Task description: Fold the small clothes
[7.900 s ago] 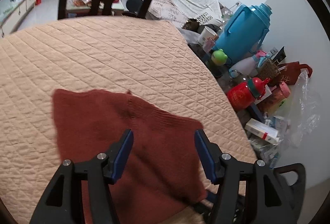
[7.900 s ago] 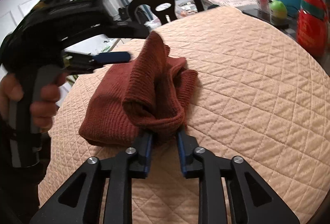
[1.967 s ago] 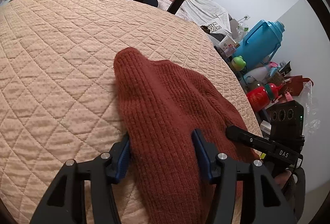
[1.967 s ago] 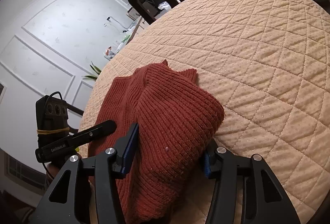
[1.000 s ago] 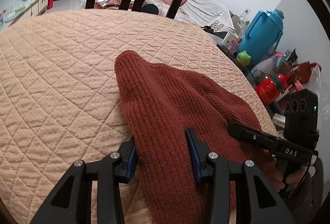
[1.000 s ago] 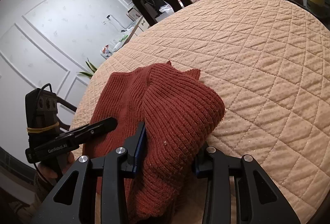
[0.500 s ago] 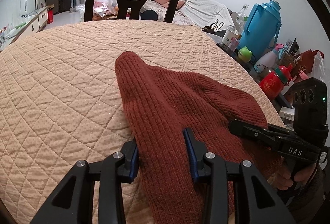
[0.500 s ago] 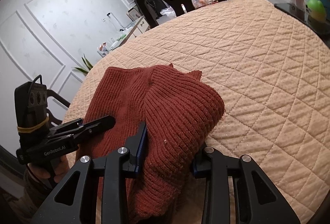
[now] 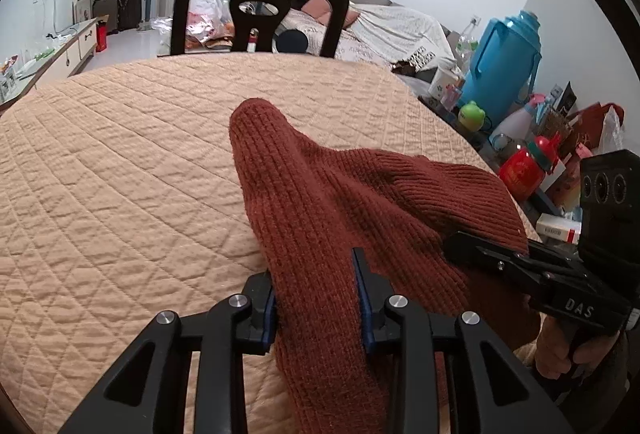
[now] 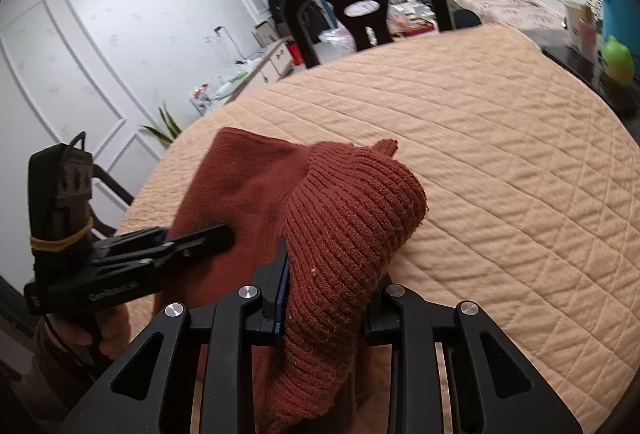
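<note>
A rust-red ribbed knit garment (image 9: 340, 194) lies bunched on the quilted peach table cover (image 9: 120, 154), lifted at its near edge. My left gripper (image 9: 316, 298) is shut on a thick fold of its left near edge. My right gripper (image 10: 326, 294) is shut on a thick fold of its right near edge (image 10: 352, 218). The right gripper also shows in the left wrist view (image 9: 520, 266), low at the right. The left gripper shows in the right wrist view (image 10: 160, 246), low at the left. The knit hides the inner faces of the fingers.
A black chair (image 9: 260, 2) stands at the table's far edge. At the right, beside the table, stand a blue thermos jug (image 9: 508, 66), a red flask (image 9: 524, 170), a green frog cup (image 9: 472, 114) and several small boxes. A bed (image 9: 400, 30) is behind.
Both grippers have closed from wide open onto the garment's near folds and lifted them slightly. The garment is more bunched than when it lay spread several seconds ago.
</note>
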A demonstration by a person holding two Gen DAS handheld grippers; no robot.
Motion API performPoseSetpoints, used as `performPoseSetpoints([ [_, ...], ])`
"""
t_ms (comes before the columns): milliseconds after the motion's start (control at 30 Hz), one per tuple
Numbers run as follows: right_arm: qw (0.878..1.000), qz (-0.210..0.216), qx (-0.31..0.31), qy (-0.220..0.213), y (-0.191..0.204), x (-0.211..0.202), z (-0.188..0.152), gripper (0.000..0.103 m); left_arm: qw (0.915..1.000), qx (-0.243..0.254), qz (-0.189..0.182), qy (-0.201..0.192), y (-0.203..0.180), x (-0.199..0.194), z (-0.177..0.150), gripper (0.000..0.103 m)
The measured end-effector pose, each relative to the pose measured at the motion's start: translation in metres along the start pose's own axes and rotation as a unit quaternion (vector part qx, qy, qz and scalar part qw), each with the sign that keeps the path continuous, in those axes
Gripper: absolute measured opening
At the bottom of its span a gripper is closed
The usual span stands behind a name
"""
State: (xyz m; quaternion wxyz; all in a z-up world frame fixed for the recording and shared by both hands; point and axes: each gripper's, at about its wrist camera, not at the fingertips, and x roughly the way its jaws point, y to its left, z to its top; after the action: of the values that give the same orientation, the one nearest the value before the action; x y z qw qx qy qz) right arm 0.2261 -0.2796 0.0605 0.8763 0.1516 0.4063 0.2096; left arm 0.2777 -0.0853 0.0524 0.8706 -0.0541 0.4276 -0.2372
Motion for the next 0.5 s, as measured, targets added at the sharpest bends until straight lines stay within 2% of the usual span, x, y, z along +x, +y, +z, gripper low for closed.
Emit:
performPoseSetpoints([
  [200, 1.0, 0.02, -0.022, -0.002, 0.034, 0.009, 0.009, 0.027, 0.9994, -0.011, 0.027, -0.021, 0.025, -0.031, 0.001, 0.034],
  [500, 0.997, 0.07, -0.028, 0.02, 0.089, 0.05, 0.014, 0.027, 0.9958, -0.045, 0.072, -0.033, 0.085, -0.075, -0.013, 0.034],
])
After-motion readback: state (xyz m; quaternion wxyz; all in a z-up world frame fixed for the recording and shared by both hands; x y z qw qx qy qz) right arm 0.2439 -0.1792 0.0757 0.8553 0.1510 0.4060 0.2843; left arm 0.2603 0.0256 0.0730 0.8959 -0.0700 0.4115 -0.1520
